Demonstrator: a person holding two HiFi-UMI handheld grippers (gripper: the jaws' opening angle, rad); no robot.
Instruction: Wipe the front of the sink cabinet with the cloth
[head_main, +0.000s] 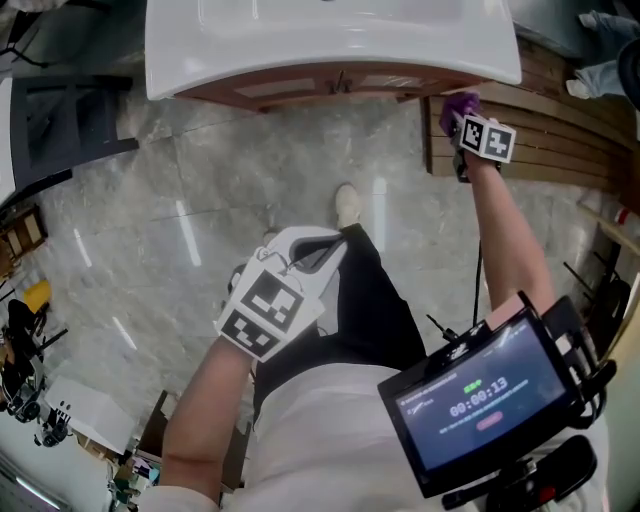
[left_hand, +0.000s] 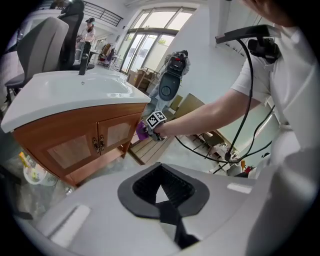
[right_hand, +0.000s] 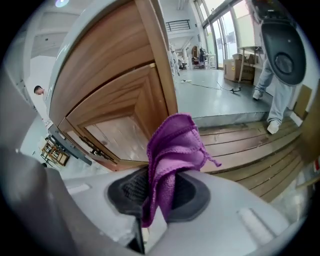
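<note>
The sink cabinet (head_main: 320, 88) is brown wood with two panelled doors (left_hand: 82, 145) under a white basin top (head_main: 330, 40). My right gripper (head_main: 464, 120) is shut on a purple cloth (right_hand: 172, 150), which sticks up out of the jaws. It sits at the cabinet's right front corner, right by the wooden corner post (right_hand: 157, 55); whether the cloth touches the wood I cannot tell. My left gripper (head_main: 318, 252) hangs low near the person's leg, well away from the cabinet, its jaws shut with nothing between them (left_hand: 162, 187).
A slatted wooden platform (head_main: 560, 130) lies on the floor right of the cabinet. The person's shoe (head_main: 347, 205) stands on the marble floor (head_main: 180, 230) before the cabinet. A black chair (head_main: 60, 130) is at the left. Another person's legs (right_hand: 275, 100) stand beyond the platform.
</note>
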